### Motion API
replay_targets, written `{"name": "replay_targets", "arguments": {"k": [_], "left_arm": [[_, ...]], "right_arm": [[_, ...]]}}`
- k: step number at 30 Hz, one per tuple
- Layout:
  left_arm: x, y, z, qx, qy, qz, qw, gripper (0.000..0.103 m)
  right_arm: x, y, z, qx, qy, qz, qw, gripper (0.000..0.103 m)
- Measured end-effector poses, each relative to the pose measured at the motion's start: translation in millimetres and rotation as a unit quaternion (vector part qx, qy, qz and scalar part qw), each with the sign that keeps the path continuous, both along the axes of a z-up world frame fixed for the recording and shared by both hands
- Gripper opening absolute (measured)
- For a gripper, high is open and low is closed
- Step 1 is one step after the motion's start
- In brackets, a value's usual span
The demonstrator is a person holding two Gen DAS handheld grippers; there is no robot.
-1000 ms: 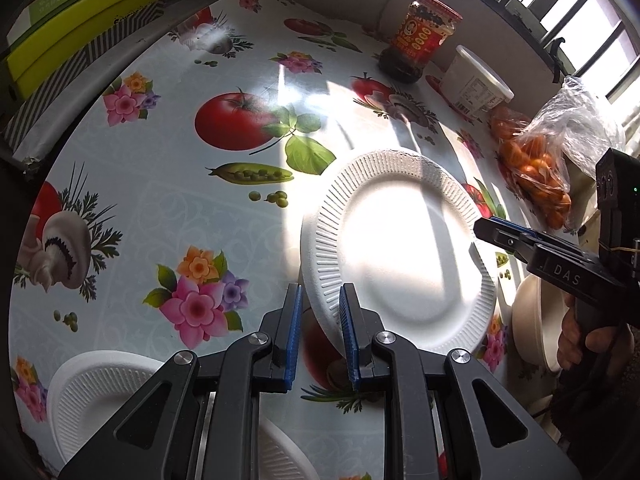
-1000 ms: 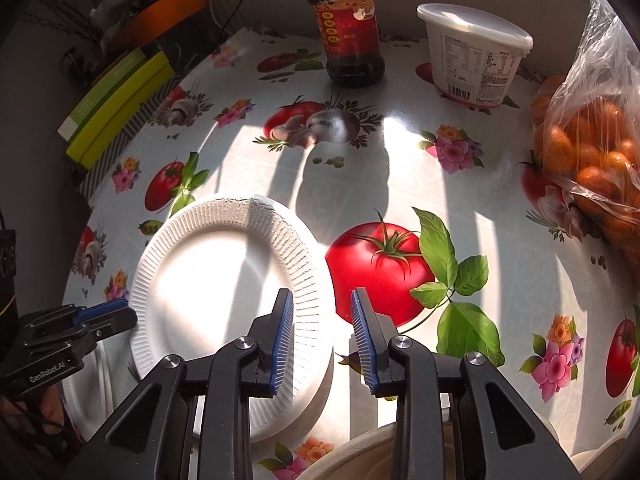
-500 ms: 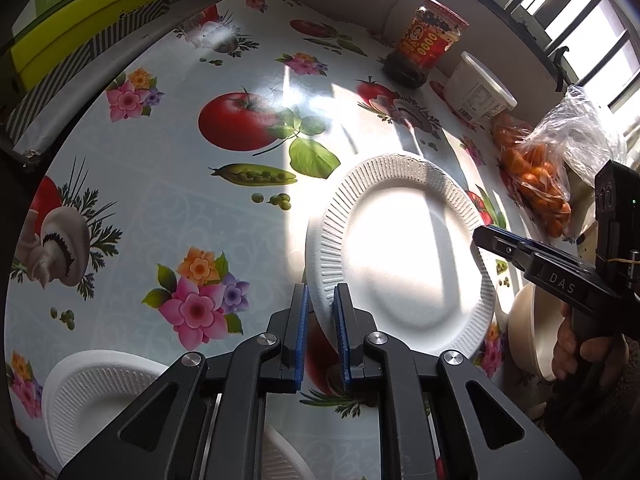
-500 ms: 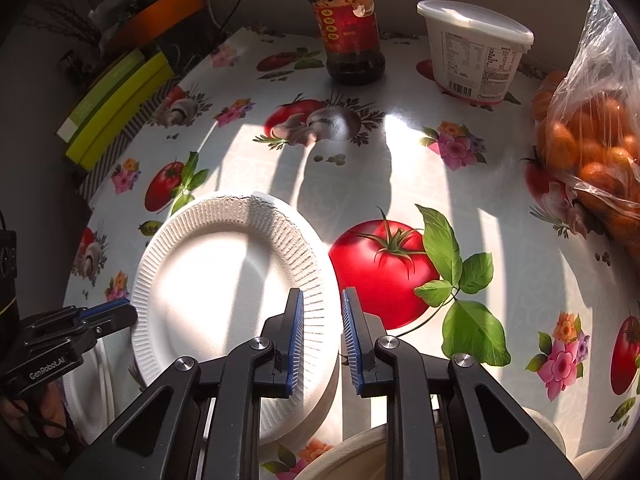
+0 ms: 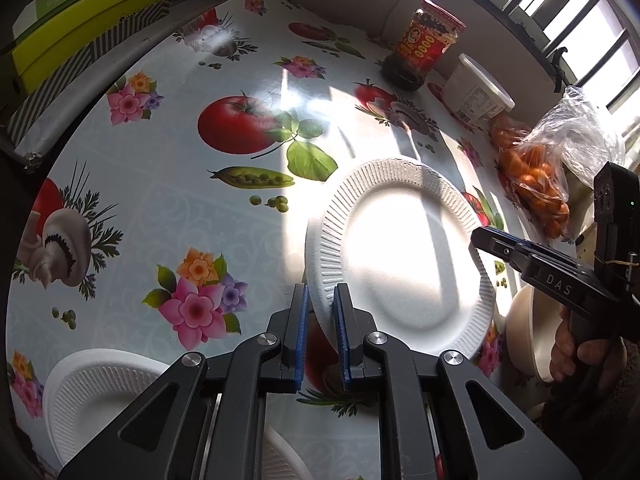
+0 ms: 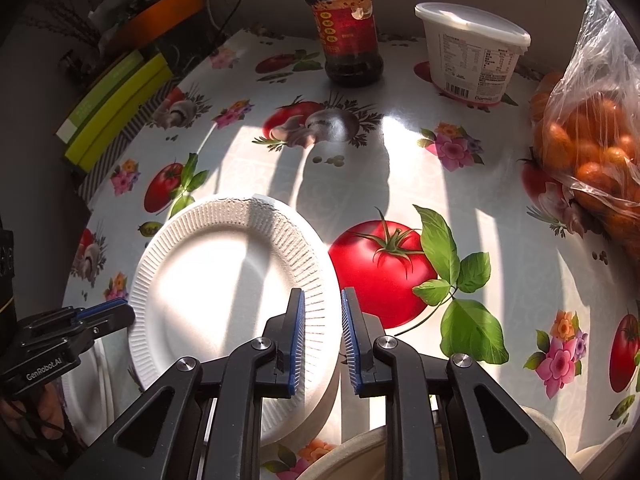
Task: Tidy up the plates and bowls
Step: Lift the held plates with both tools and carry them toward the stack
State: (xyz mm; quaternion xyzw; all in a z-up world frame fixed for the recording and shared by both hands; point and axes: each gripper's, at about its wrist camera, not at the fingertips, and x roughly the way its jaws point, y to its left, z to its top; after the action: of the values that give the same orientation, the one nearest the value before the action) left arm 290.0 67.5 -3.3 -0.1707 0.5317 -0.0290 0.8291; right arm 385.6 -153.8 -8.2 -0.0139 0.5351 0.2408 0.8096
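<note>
A white ribbed paper plate (image 5: 396,256) lies on the flowered tablecloth, lit by sun. My left gripper (image 5: 320,300) is shut on its near-left rim, with the blue pads pressing the edge from both sides. From the opposite side, my right gripper (image 6: 323,300) is shut on the plate's (image 6: 224,280) right rim. Each gripper shows in the other's view: the right gripper (image 5: 484,238) at the plate's far edge, the left gripper (image 6: 116,314) at its left edge. A second paper plate (image 5: 92,392) sits at lower left, and a beige bowl (image 5: 524,328) at right.
At the back stand a red-labelled sauce jar (image 6: 348,32) and a white lidded tub (image 6: 472,52). A plastic bag of oranges (image 6: 592,140) fills the right edge. Yellow-green boxes (image 5: 80,20) line the table's left side. The beige bowl's rim (image 6: 348,460) lies under my right gripper.
Both grippers' jaws have closed in onto the plate's rim, from a wider gap a second ago. Neither hand has shifted, and the plate stays where it was.
</note>
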Motion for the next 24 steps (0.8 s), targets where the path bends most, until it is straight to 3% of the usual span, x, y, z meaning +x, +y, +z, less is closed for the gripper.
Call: {"name": "replay_targets", "arguments": {"k": [24], "left_arm": [[-35.3,12.2,22.2,-0.004,-0.027,0.009,0.9996,0.013]], "right_arm": [[-33.9,6.6,26.8,0.015,-0.018,0.0,1.0,0.018]]}}
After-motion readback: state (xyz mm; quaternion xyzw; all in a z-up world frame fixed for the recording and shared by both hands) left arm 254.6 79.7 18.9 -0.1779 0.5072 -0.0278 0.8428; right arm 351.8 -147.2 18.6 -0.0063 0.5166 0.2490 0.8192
